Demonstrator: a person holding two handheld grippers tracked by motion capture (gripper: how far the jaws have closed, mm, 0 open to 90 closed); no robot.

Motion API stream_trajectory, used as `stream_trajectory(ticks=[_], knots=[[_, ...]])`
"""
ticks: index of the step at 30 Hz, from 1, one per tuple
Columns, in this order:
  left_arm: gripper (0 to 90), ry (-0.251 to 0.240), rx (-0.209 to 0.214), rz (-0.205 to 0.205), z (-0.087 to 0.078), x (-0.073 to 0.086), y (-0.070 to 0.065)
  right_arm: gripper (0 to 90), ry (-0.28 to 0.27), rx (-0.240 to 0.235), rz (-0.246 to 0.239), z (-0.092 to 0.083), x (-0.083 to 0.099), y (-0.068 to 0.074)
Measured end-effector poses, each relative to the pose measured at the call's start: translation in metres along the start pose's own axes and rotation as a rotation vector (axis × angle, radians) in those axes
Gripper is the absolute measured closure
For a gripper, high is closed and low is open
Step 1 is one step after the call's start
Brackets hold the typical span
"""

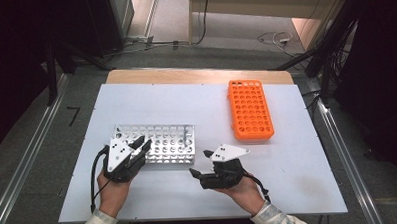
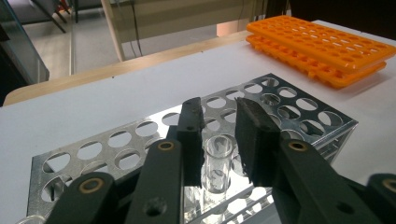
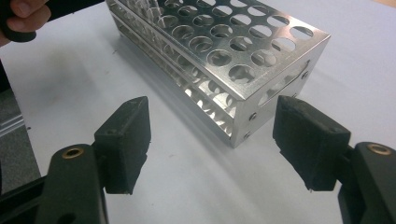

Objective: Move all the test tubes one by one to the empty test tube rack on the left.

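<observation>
Where the left gripper view looks down its own jaws, a clear glass tube [image 2: 218, 161] stands upright in a hole of the metal rack [image 2: 140, 140], low in the middle of the frame. The left gripper [image 2: 219, 122] has its two black pads on either side of the tube's rim, with a sliver of gap on each side; they bracket it without visibly pressing, so I read them as slightly spread and holding nothing. Judging from this, the tube is already seated in the rack and has been let go, or is about to be gripped; which of the two the pictures cannot settle. Most of the rack's holes look empty, and the orange rack [image 1: 250, 109], upper right of centre in the high view, seems to hold no tubes.

In the high view the left gripper [image 1: 137, 146] sits at the metal rack's [image 1: 162, 136] lower left corner, the hand coming up from the bottom edge. The right gripper [image 1: 198, 164] rests lower centre, pointing left toward the rack's near right corner, jaws spread wide and empty.
</observation>
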State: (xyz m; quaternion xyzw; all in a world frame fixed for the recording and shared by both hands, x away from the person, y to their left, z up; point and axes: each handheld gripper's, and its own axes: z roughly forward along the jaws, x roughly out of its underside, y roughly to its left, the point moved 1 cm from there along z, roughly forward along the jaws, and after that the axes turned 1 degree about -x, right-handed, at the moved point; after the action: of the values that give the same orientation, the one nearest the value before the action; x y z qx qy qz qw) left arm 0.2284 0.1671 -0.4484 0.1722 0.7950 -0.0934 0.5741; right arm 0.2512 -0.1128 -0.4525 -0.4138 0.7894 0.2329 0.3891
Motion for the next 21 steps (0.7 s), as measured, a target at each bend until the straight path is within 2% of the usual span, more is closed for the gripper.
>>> stream_trajectory(ticks=[3, 8, 16, 21], knots=[[70.0, -0.006, 0.007, -0.007, -0.001, -0.001, 0.0, 26.3, 0.0, 0.006, 0.003, 0.0, 0.0, -0.001], [62.9, -0.012, 0.013, -0.026, -0.002, -0.002, -0.001, 26.3, -0.002, 0.014, 0.009, -0.002, 0.001, -0.005], [49.5, -0.024, 0.018, -0.042, -0.006, -0.002, -0.003, 26.3, -0.001, 0.035, 0.021, -0.003, 0.002, -0.012], [39.1, -0.026, 0.002, -0.058, -0.008, -0.003, -0.004, 26.3, -0.007, 0.046, 0.031, -0.004, 0.003, -0.016]])
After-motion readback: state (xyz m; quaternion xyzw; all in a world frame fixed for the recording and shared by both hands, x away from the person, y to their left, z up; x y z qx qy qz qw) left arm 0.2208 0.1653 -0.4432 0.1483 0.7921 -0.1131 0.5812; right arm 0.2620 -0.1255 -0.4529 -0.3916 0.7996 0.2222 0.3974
